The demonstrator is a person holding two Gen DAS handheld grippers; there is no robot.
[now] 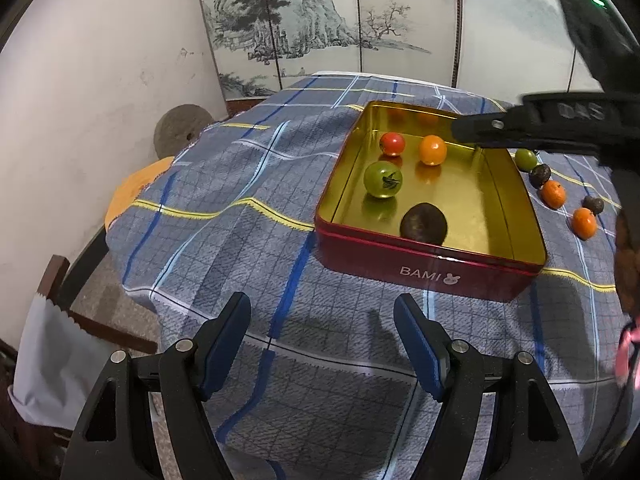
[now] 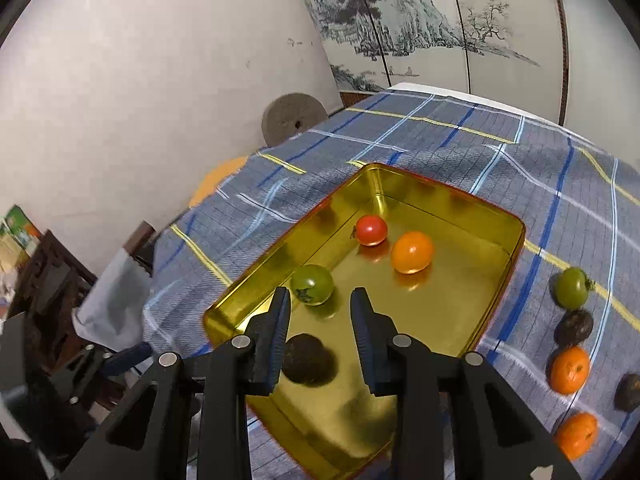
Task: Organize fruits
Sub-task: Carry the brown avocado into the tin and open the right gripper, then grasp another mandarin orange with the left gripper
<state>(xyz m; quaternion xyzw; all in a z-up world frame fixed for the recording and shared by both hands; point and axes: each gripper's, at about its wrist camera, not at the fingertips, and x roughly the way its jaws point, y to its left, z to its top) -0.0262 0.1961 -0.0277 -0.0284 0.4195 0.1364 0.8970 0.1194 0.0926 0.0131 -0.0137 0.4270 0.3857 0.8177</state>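
Observation:
A red tin (image 1: 424, 272) with a gold inside (image 2: 452, 308) stands on the checked cloth. In it lie a red tomato (image 1: 392, 144) (image 2: 371, 230), an orange fruit (image 1: 432, 150) (image 2: 412, 252), a green tomato (image 1: 383, 179) (image 2: 312, 284) and a dark brown fruit (image 1: 423, 225) (image 2: 310, 360). Right of the tin runs a row of several fruits: a green tomato (image 2: 571, 287), dark ones (image 2: 574, 328) and oranges (image 2: 569, 369). My right gripper (image 2: 320, 294) (image 1: 456, 130) hangs over the tin, open by a narrow gap with nothing gripped; the dark fruit rests on the floor below it. My left gripper (image 1: 322, 308) is open and empty, short of the tin's front wall.
The table's left edge (image 1: 132, 272) drops off beside a wooden chair (image 1: 60, 280). A grey stone disc (image 1: 178, 128) leans on the wall. A painted folding screen (image 1: 320, 20) stands behind the table. An orange cushion (image 1: 136, 188) pokes out under the cloth.

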